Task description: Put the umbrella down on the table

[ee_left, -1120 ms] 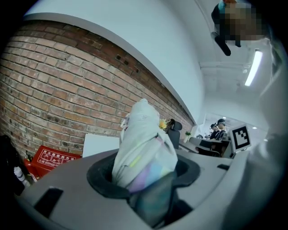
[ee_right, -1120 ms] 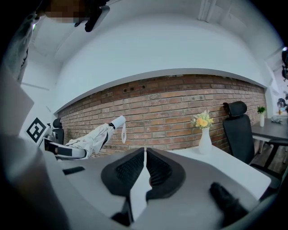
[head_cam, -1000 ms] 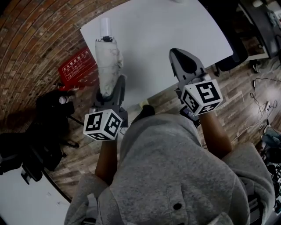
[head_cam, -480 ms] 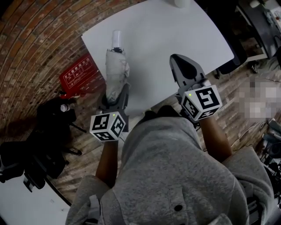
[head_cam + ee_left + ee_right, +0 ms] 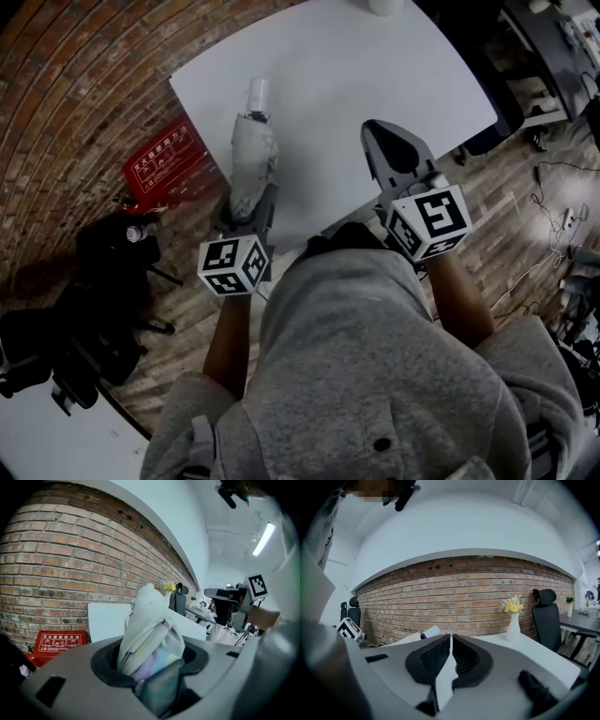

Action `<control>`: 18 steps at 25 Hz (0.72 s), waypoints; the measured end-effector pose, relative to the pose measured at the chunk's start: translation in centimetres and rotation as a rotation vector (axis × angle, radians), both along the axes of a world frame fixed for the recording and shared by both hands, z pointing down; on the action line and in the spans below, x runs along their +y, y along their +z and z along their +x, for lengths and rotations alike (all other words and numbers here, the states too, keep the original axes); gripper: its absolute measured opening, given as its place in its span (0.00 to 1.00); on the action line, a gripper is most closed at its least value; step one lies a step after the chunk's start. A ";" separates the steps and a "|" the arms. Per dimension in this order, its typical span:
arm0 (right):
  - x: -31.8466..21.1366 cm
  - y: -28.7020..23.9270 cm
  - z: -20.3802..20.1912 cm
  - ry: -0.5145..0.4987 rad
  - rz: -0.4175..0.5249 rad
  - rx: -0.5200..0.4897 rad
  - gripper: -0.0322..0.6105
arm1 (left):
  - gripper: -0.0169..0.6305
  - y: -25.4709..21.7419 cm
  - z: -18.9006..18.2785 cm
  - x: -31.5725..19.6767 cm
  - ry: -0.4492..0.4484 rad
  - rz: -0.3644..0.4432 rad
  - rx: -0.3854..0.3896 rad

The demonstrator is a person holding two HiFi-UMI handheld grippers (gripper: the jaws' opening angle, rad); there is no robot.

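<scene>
Left gripper: jaws clamped on the folded umbrella, with the pads pressed on the end opposite its handle.
Umbrella: pale grey cloth, bundled, with faint pastel tints where the jaws pinch it. It runs straight out ahead of the left jaws. The white handle is at the far end, past a dark band.
Umbrella and table: the umbrella is over the white table, near the corner on the left jaws' side. Whether it touches the top cannot be told.
Right gripper: jaws together, with only a thin slit between the ribbed pads and nothing in them. It hangs over the table's near edge, well to the right of the umbrella.
From the right jaws: the umbrella's handle shows just left of the tips, and the table top lies ahead.
Cubes: the left cube and the right cube sit behind the jaws, each faced with black-and-white square markers.
Sign: red, low against the brick wall, left of the left jaws. It has a heading of white Chinese characters over small picture panels, too small to read with confidence.
Vase: white, with yellow flowers, on the table ahead and right of the right jaws, in front of the wall.
Chair: black, right of the vase, beyond the table.
Gear: dark equipment on the wooden floor, left of and behind the left jaws. What it is cannot be made out.
Person: grey hooded top, with both forearms reaching to the grippers.
</scene>
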State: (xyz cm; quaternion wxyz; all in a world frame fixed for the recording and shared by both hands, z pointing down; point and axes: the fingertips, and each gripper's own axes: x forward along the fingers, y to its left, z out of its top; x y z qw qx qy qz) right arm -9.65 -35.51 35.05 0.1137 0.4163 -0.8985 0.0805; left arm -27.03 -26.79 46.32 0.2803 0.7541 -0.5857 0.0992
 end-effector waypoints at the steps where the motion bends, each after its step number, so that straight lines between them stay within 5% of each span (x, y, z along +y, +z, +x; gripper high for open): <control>1: -0.1 0.0 0.0 0.001 0.000 0.000 0.10 | 0.40 0.3 0.0 0.0 0.003 -0.004 -0.005; 18: 0.2 0.9 0.4 0.018 -0.016 0.011 0.10 | 0.40 3.7 0.7 0.1 0.043 -0.066 -0.038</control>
